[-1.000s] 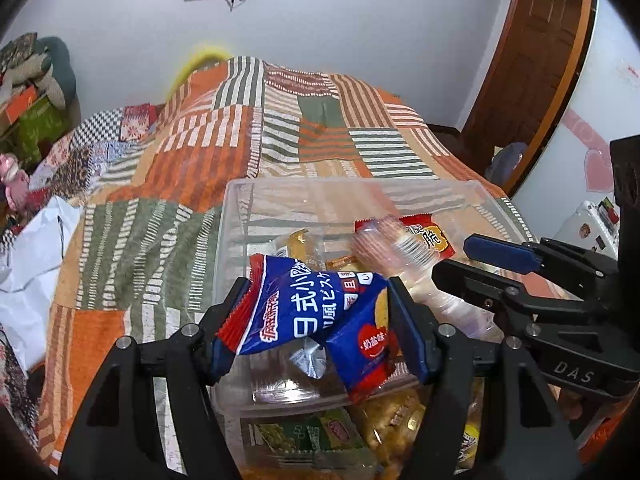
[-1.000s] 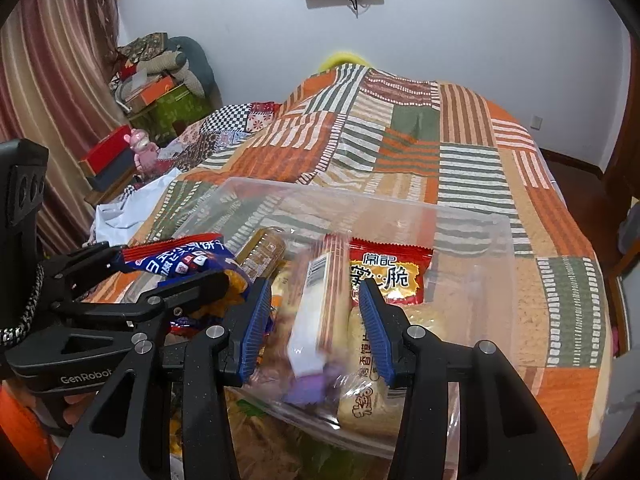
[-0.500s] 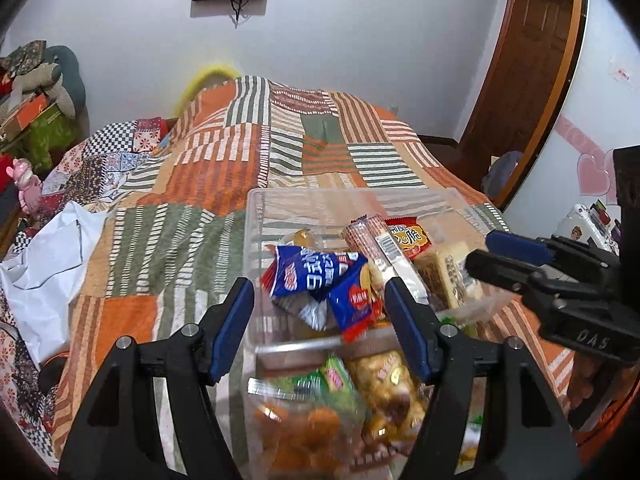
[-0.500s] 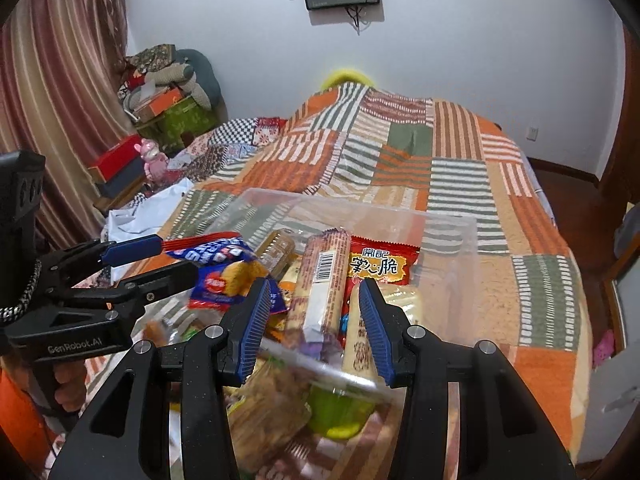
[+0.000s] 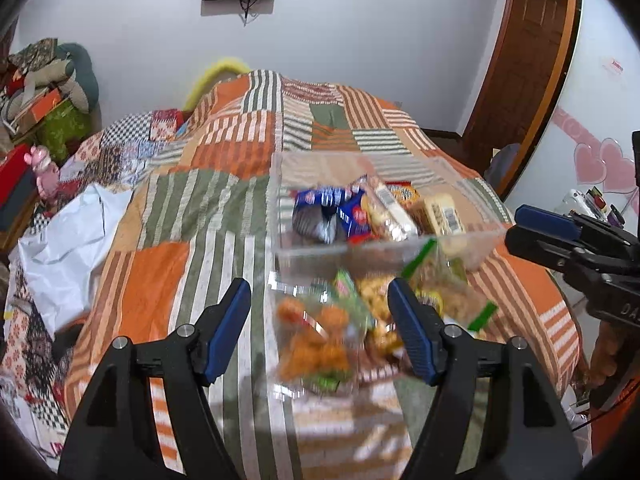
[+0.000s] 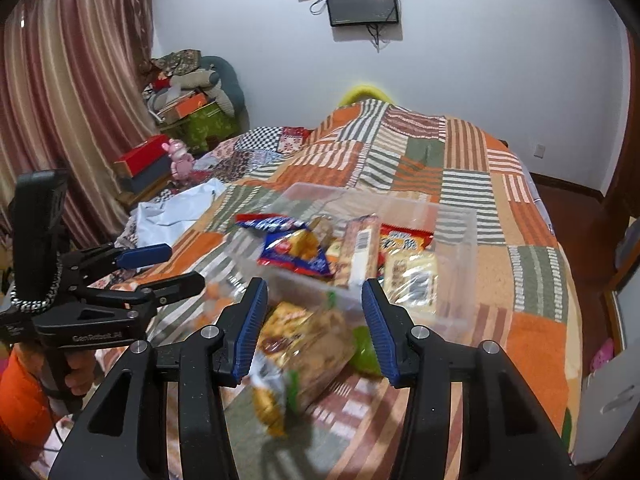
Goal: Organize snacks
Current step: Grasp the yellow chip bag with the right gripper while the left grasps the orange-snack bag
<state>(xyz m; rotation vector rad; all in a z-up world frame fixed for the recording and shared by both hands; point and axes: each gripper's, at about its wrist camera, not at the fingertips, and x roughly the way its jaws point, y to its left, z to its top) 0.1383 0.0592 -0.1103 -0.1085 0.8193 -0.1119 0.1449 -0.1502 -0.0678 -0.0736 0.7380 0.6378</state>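
On the bed (image 5: 224, 208), over a patchwork quilt of orange, green and white stripes, a clear plastic bin (image 5: 280, 216) with snack packets piled inside: a blue packet (image 5: 332, 210) crumpled at the left, a long wrapped roll (image 5: 390, 208) beside it, a red packet (image 6: 404, 240) toward the far wall, a pale yellow barcoded pack (image 6: 412, 276) at the right. Just in front of the bin, loose on the quilt, more snacks, blurred: a clear bag of orange pieces (image 5: 316, 344) and a brownish bag with green edging (image 6: 316, 340), with something lime green (image 6: 366, 346) touching its right side. Left hand-held gripper (image 5: 320, 326) above the near snacks, jaws spread and having just been opening, nothing pinched, the orange bag only seen through the gap below. Right hand-held gripper (image 6: 314, 328) likewise spread, its jaws having just widened a little, blue pads clear of the brownish bag lying beneath them. Each gripper visible in the other's view, off to the side of the bin, both apart from it. White crumpled sheet (image 5: 68, 240) on the left part of the bed; dark screen (image 6: 362, 2) on the wall; striped curtain (image 6: 68, 92) and stacked boxes (image 6: 188, 116) at the far left; wooden door (image 5: 524, 60) at the right.
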